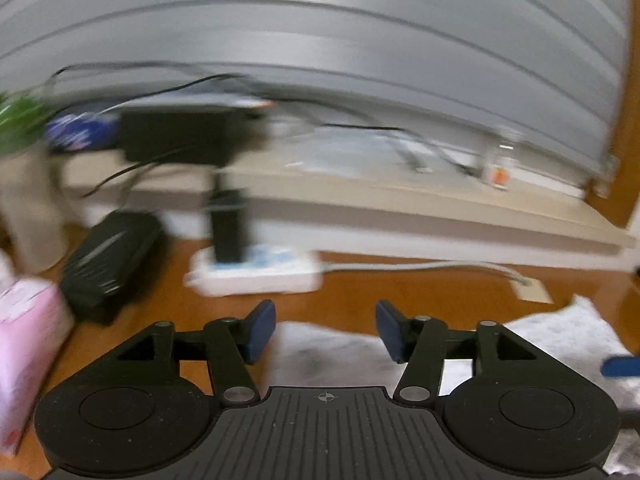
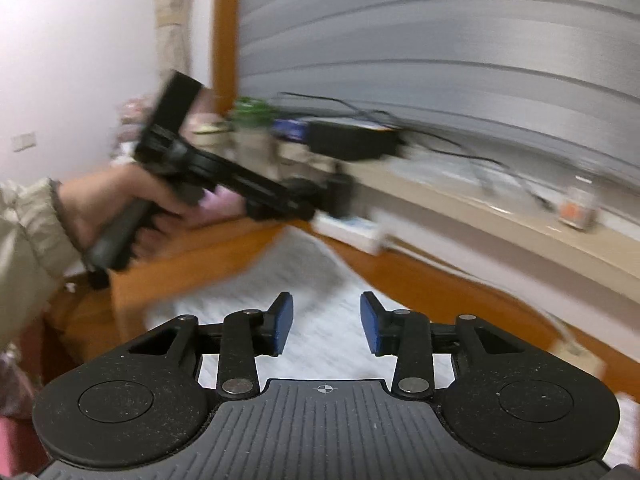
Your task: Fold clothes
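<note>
Both views were blurred. The left gripper [image 1: 325,330] had its jaws spread with nothing between them, above the white patterned cloth [image 1: 332,352] lying on the wooden floor [image 1: 360,292], with a white power strip [image 1: 256,274] and a black case [image 1: 112,260] beyond. The right gripper [image 2: 326,328] was likewise spread and empty over the same cloth [image 2: 304,280]; to its left a hand [image 2: 116,208] in a beige sleeve [image 2: 28,236] gripped the other tool's handle.

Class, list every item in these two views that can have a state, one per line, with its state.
Left gripper: open, empty, above the cloth.
Right gripper: open, empty.
White patterned cloth: spread on the wooden surface, not gripped.
Power strip: black adapter plugged in.
Grey blind: lowered.
</note>
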{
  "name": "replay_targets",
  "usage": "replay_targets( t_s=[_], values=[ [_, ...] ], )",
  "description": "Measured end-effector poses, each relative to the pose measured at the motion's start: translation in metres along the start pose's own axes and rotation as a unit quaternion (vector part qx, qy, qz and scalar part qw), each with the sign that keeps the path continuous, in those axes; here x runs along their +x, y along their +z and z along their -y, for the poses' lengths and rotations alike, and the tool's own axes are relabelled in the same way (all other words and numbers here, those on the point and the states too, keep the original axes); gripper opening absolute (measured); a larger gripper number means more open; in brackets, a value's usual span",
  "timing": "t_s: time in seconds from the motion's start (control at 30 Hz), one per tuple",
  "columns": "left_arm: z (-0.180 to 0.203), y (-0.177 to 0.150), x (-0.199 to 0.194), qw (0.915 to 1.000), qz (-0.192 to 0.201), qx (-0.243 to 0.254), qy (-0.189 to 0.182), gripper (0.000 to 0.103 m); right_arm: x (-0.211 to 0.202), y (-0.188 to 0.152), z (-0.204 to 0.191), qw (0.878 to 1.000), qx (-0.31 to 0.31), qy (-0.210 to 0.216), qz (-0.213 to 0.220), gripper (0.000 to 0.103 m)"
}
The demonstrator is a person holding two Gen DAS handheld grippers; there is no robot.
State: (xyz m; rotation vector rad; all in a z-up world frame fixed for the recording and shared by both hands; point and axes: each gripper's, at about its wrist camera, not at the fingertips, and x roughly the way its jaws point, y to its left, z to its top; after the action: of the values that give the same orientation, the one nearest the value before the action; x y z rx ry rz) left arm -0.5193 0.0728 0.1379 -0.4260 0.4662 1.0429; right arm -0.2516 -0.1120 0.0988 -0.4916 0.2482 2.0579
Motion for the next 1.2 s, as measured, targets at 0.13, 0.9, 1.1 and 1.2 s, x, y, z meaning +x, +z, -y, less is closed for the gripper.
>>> replay_targets(
  t_s=[0.13,0.9,1.1,1.2],
  values=[
    [0.050,0.012,0.016,0.9987,0.000,0.036,-0.035,0.062,-0.044,-0.037,0.042,0.999,0.008,-0.046,-0.014,0.038],
    [0.039,-0.078,-0.041,0.9994,-0.028,0.014,0.014,0.052,-0.105,-0.134,0.105,0.988,0.069,-0.135,-0.015,0.034],
    [0.040,-0.093,-0.032,0.9981,-0.039,0.028,0.038,0.055,-0.096,-0.142,0.122,0.985,0.097,-0.139,-0.024,0.035],
    [0.035,-0.099,-0.032,0.9975,-0.037,0.029,0.053,0.055,-0.093,-0.144,0.126,0.985,0.107,-0.130,-0.031,0.039]
  ],
)
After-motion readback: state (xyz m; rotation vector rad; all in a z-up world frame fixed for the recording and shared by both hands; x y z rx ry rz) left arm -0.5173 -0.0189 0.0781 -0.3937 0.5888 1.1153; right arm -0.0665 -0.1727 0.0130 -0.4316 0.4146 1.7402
